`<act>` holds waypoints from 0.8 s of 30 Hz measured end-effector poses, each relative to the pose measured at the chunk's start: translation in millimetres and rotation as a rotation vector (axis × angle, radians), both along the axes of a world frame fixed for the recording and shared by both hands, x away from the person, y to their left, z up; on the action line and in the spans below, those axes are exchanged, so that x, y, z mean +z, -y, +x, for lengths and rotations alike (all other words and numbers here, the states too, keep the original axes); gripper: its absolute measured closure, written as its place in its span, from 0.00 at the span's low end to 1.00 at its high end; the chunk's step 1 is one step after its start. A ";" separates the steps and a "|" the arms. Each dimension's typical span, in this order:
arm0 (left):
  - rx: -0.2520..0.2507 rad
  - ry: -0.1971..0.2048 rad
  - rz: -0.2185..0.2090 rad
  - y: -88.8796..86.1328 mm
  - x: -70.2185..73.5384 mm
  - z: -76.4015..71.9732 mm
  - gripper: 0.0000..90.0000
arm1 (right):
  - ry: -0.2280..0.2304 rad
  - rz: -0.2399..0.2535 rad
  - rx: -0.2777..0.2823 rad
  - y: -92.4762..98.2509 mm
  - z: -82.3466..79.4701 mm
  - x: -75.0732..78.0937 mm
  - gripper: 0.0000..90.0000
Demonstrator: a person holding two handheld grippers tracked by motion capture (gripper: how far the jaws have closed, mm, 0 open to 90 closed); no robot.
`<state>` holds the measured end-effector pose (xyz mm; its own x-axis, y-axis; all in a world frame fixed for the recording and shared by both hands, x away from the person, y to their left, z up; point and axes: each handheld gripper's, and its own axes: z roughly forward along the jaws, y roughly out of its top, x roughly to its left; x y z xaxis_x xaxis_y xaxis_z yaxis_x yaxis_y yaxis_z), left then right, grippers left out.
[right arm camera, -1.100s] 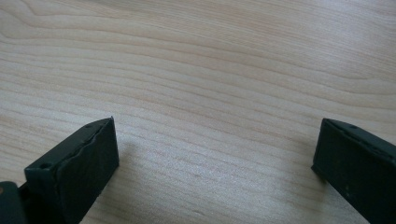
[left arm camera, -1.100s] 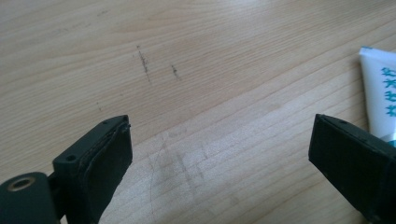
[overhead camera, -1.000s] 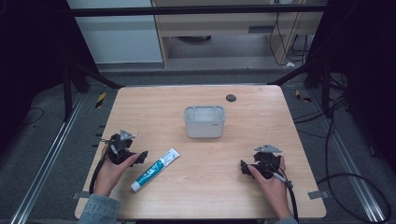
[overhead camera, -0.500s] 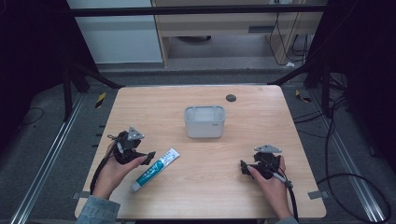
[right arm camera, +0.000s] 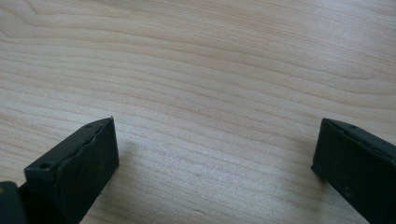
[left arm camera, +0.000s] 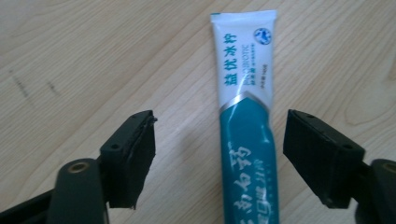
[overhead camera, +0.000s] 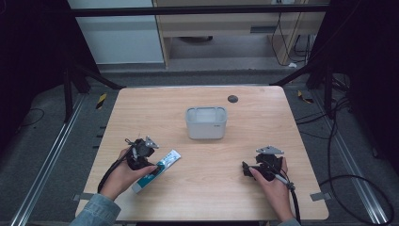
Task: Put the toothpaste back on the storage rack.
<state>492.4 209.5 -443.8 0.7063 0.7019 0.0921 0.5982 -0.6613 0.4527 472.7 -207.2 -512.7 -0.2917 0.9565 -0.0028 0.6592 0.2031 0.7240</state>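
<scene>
Left gripper point(left arm camera: 219, 158) shifted over the toothpaste tube point(left arm camera: 246, 140), jaws just closing, not yet touching. Centre on the tube, then clamp. Right gripper point(right arm camera: 215, 158) jaws apart.

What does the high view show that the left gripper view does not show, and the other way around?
The high view alone gives the grey container at mid-table, the small dark disc behind it, and the right tongs apart at the right. The left gripper view alone gives the print on the toothpaste tube and the gaps between the tube and each pad; the jaws have just been closing. Both share the tube, the left tongs and the wooden table.
</scene>
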 end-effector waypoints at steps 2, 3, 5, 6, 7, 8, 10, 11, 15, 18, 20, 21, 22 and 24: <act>-0.019 -0.024 0.020 6.9 -2.0 2.1 0.34 | 0.001 -0.003 0.001 0.1 0.1 -0.1 0.00; -0.031 -0.033 0.030 9.9 -2.9 3.2 0.34 | 0.000 -0.001 0.001 -0.1 0.0 -0.1 0.01; -0.041 -0.052 0.064 16.8 -6.5 7.7 0.40 | 0.001 -0.001 0.002 -0.1 0.0 -0.2 0.01; -0.046 -0.064 0.075 18.1 -7.4 9.6 0.40 | 0.001 -0.001 0.002 -0.1 0.0 -0.2 0.01; -0.049 -0.081 0.079 19.5 -9.0 11.8 0.40 | 0.001 -0.001 0.002 -0.1 0.0 -0.1 0.01; -0.049 -0.088 0.084 20.2 -10.0 13.0 0.40 | 0.001 -0.001 0.002 -0.1 0.0 -0.2 0.01; -0.049 -0.092 0.095 21.1 -11.3 14.3 0.41 | 0.001 0.000 0.002 -0.1 0.0 -0.2 0.01; -0.055 -0.102 0.104 23.0 -12.8 15.6 0.41 | 0.001 -0.001 0.002 -0.1 0.0 -0.2 0.00; -0.059 -0.115 0.118 25.2 -15.9 18.1 0.44 | 0.001 -0.001 0.002 -0.1 0.0 -0.2 0.01; -0.058 -0.121 0.113 25.3 -17.0 18.9 0.47 | 0.001 0.000 0.002 -0.1 0.0 -0.1 0.01; -0.053 -0.132 0.111 25.5 -17.7 19.2 0.48 | 0.001 -0.001 0.002 -0.1 0.0 -0.2 0.01; -0.057 -0.142 0.114 25.9 -18.2 19.6 0.49 | 0.001 -0.001 0.002 -0.1 0.0 -0.1 0.01; -0.053 -0.143 0.112 26.3 -18.7 19.8 0.49 | 0.001 -0.001 0.002 -0.1 0.0 -0.2 0.01; -0.057 -0.149 0.119 27.7 -19.8 20.4 0.51 | 0.001 -0.001 0.002 -0.1 0.0 -0.2 0.01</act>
